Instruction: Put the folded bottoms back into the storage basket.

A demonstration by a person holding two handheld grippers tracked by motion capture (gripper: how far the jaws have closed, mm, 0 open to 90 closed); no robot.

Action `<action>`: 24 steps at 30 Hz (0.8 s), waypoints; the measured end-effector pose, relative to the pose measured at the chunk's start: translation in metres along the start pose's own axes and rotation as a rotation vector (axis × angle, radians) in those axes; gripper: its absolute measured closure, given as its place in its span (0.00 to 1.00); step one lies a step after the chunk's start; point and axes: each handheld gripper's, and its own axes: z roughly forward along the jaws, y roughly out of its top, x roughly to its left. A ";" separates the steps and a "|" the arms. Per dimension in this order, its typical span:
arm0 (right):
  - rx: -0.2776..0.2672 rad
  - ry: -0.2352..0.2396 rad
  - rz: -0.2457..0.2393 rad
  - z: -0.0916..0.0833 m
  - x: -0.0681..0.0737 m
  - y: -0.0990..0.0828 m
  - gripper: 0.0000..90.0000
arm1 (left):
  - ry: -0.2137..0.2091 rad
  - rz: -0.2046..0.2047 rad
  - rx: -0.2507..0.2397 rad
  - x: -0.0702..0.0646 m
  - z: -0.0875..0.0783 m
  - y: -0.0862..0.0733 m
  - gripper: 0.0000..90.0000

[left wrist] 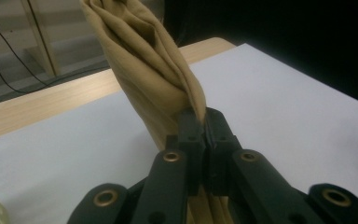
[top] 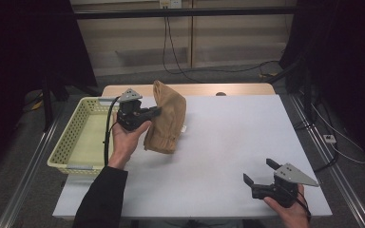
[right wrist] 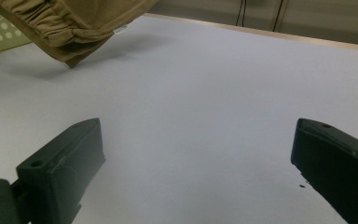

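A tan cloth garment (top: pixel 166 118) hangs bunched in the air over the left part of the white table (top: pixel 228 142), its lower hem clear of the surface. My left gripper (top: pixel 156 112) is shut on a fold of it. In the left gripper view the two jaws are pressed together on the tan cloth (left wrist: pixel 144 70), pinching it at the left gripper (left wrist: pixel 204 122). My right gripper (top: pixel 258 172) rests low near the table's front right corner, open with nothing between its jaws. The right gripper view looks past the wide-apart right gripper (right wrist: pixel 198 149) to the cloth's gathered hem (right wrist: pixel 70 23) hanging at top left.
A pale yellow perforated basket (top: pixel 71 142) stands at the table's left edge, beside the left hand. A wooden strip (top: pixel 204 89) runs along the far edge of the table. Cables (top: pixel 171 52) hang over the floor behind.
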 end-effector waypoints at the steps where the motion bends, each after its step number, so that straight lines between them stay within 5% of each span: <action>1: 0.000 0.000 0.001 0.000 0.000 0.000 0.02 | 0.003 0.007 -0.003 0.000 -0.001 0.001 0.97; 24: -0.008 0.003 -0.003 -0.001 0.000 0.000 0.02 | 0.020 0.091 -0.051 -0.013 -0.046 0.016 0.97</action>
